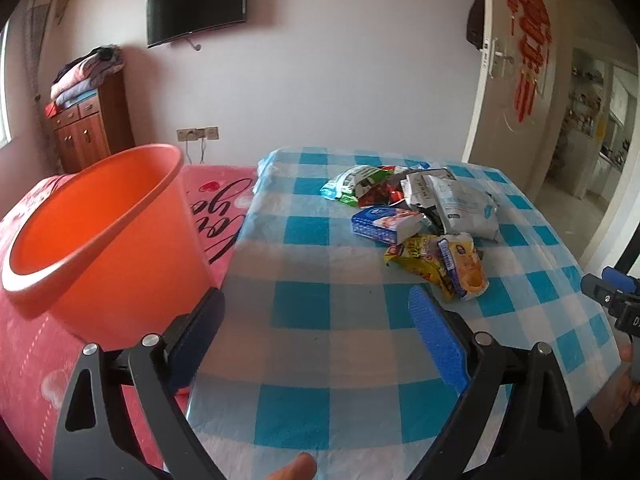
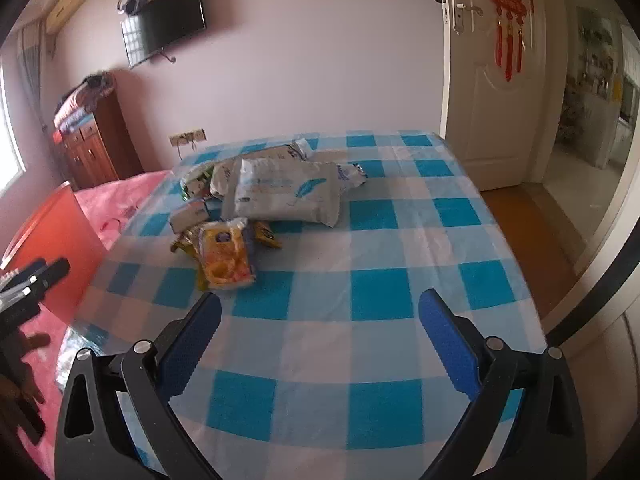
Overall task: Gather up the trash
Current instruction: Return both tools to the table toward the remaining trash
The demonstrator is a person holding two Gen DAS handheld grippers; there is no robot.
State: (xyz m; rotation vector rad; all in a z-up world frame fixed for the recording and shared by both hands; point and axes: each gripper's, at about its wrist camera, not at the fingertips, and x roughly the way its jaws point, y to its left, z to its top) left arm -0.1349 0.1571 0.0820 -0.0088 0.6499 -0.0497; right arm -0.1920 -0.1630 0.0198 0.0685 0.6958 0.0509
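A heap of empty wrappers lies on the blue-checked cloth (image 1: 304, 312): a yellow snack bag (image 1: 452, 268) nearest, a blue-and-white pack (image 1: 384, 224), a grey pouch (image 1: 464, 208), and red and green packets (image 1: 360, 186) behind. An orange bucket (image 1: 100, 232) stands on the pink sheet to the left. My left gripper (image 1: 316, 300) is open and empty, short of the heap. In the right wrist view the yellow bag (image 2: 226, 260) and grey pouch (image 2: 284, 196) lie ahead; my right gripper (image 2: 320, 304) is open and empty over the cloth (image 2: 380, 292).
A pink bedsheet (image 1: 32, 360) lies left of the cloth. A wooden cabinet (image 1: 92, 128) with folded blankets stands by the far wall under a wall television (image 1: 196, 4). A white door (image 2: 496, 80) stands open at the right. The bucket (image 2: 52, 240) shows at left.
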